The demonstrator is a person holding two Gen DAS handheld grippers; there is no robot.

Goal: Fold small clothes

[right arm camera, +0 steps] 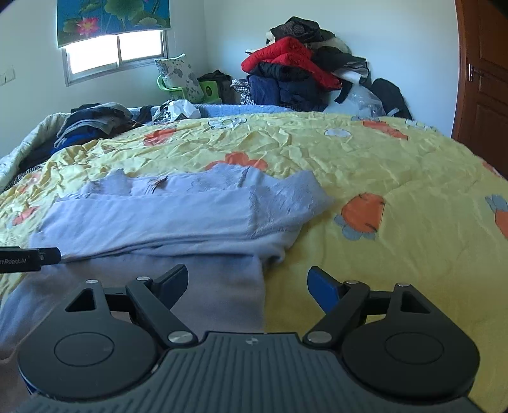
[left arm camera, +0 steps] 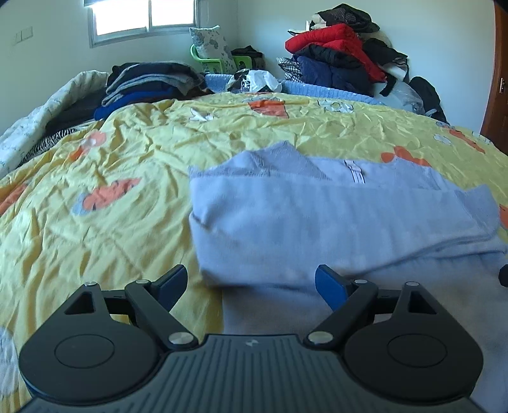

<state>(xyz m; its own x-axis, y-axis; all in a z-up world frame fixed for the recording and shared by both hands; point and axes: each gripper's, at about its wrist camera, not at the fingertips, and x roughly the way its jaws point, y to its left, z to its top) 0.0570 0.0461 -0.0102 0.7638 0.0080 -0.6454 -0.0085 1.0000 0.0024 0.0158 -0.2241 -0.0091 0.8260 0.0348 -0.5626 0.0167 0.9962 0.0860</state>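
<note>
Left wrist view: left hand-held gripper (left arm camera: 250, 282), jaws spread wide, nothing between them. Blue-padded fingers (left arm camera: 330, 287) hover over the near left edge of a pale blue garment (left arm camera: 317, 222); contact with the cloth cannot be told.

Garment: lies on a yellow bedcover (left arm camera: 111, 165) with orange and grey flower print, spread over the bed. Partly folded, one layer laid across the middle, a white label (left arm camera: 357, 173) showing near the far edge. Near portion runs under the gripper body and is cut off by it. Cloth close to the lens is blurred.

Right wrist view: right hand-held gripper (right arm camera: 246, 284), jaws likewise wide apart, empty. Left finger over the garment's (right arm camera: 174, 216) near right strip, right finger over bare bedcover (right arm camera: 397, 165); the strip's edge falls between them. A dark bar with partial white lettering (right arm camera: 19, 259) enters from the left frame edge, over the garment; most of it is out of frame.

Background, both views: heap of dark folded clothes (left arm camera: 149, 84) on the bed's far left; tall pile of red, navy and black coats (left arm camera: 339, 54) against the wall; green chair (left arm camera: 219, 62) with patterned cushion; window (left arm camera: 146, 19); wooden door (right arm camera: 482, 79) at the right edge, partly cut off.
</note>
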